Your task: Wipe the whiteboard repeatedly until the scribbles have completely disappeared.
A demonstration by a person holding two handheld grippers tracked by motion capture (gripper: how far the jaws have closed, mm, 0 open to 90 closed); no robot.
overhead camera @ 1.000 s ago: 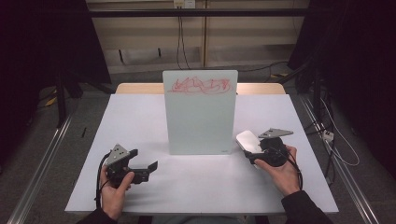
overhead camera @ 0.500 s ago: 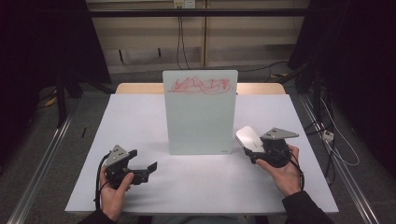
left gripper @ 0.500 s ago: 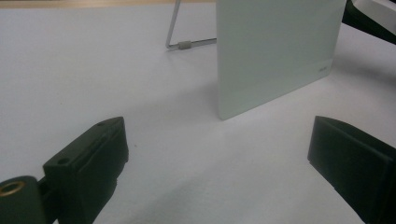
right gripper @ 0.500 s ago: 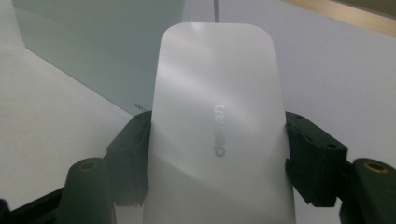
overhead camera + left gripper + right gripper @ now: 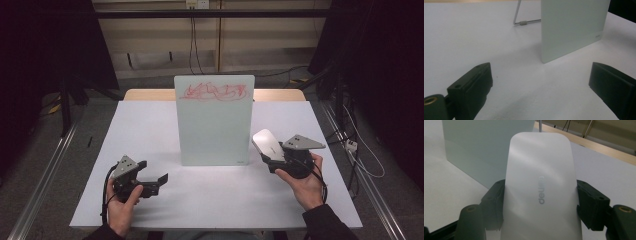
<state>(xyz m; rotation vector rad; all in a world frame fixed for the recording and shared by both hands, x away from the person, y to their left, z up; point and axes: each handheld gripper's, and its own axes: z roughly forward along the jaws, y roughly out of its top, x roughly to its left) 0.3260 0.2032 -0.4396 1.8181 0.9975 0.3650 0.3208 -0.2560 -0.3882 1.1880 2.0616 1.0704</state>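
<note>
A small whiteboard [image 5: 215,120] stands upright at the middle of the white table [image 5: 150,125], with red scribbles [image 5: 214,92] along its top edge. My right gripper [image 5: 270,152] is shut on a white board eraser [image 5: 266,143], held above the table just right of the board's lower corner. In the right gripper view the eraser [image 5: 540,187] sits clamped between the two black jaws, the board [image 5: 481,147] behind it. My left gripper [image 5: 156,180] rests low at the front left, open and empty. The left gripper view has the board [image 5: 571,25] and its wire stand [image 5: 524,23] beyond the jaws.
The table's front edge [image 5: 215,222] runs close below both hands. A wooden strip [image 5: 150,94] shows behind the table's far edge. Cables [image 5: 350,150] trail over the floor at the right, and a metal rail [image 5: 45,170] runs along the left.
My right gripper with the eraser has lifted a little and shifted slightly toward the board. The left gripper has stayed where it was.
</note>
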